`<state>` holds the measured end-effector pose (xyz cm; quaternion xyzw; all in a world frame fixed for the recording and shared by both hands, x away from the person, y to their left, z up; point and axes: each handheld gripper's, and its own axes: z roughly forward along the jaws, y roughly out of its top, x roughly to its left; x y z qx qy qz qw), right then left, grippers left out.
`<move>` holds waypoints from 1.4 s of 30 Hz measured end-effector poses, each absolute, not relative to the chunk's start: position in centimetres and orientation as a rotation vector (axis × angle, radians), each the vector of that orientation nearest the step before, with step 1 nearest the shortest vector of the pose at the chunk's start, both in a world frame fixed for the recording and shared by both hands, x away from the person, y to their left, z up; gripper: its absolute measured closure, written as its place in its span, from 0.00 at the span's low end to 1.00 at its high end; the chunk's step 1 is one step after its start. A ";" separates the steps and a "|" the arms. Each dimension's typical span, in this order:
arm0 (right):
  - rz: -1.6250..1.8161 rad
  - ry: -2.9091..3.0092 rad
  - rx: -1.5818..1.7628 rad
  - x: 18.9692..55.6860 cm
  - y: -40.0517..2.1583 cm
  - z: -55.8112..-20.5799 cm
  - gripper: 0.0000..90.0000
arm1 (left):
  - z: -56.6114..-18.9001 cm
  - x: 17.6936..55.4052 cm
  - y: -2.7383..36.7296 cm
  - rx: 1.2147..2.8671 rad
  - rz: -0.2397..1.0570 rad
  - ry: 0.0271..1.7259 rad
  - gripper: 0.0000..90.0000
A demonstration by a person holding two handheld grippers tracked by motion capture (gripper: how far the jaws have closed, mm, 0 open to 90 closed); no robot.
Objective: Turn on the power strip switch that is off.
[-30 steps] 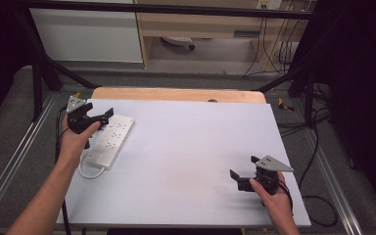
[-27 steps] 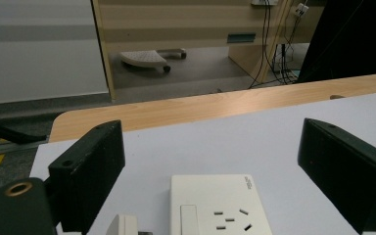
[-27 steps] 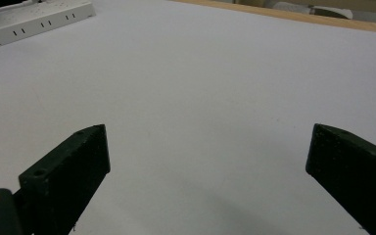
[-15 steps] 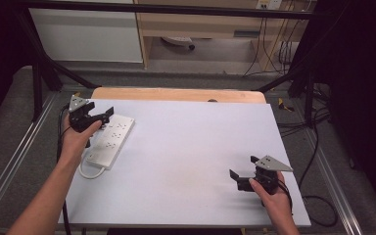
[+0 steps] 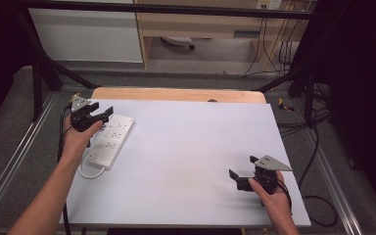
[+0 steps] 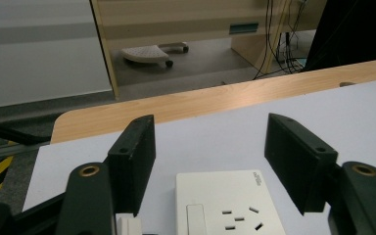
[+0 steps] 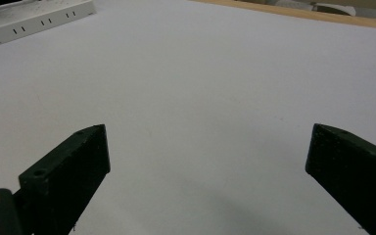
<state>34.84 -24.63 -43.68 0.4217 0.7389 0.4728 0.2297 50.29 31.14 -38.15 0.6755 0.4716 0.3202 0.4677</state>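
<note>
Your left gripper (image 5: 98,116) has barely moved since a moment ago; it hangs over the far end of the one white power strip (image 5: 108,141) at the left of the frame, jaws spread wide, one on each side of the strip's end and not touching it. Your right gripper (image 5: 236,178) sits at the lower right over the bare white table (image 5: 186,147), jaws spread wide too, holding nothing

power strip (image 5: 109,140): white
table (image 5: 186,161): pale grey-white, light wood far edge
jaws: black
floor tape (image 6: 0,172): yellow-black stripes
</note>
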 end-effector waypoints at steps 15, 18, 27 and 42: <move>1.304 2.037 1.161 34.9 -24.6 -43.7 0.03 | -38.9 50.9 31.3 1.684 0.769 1.180 0.55; 1.303 2.038 1.157 34.9 -24.6 -43.7 0.03 | -39.0 51.1 31.3 1.690 0.762 1.178 0.59; 1.301 2.042 1.158 35.0 -24.6 -43.8 0.03 | -39.3 51.7 31.0 1.720 0.737 1.175 0.71; 1.295 2.044 1.161 35.1 -24.5 -43.9 0.03 | -39.7 52.1 31.3 1.723 0.710 1.183 0.89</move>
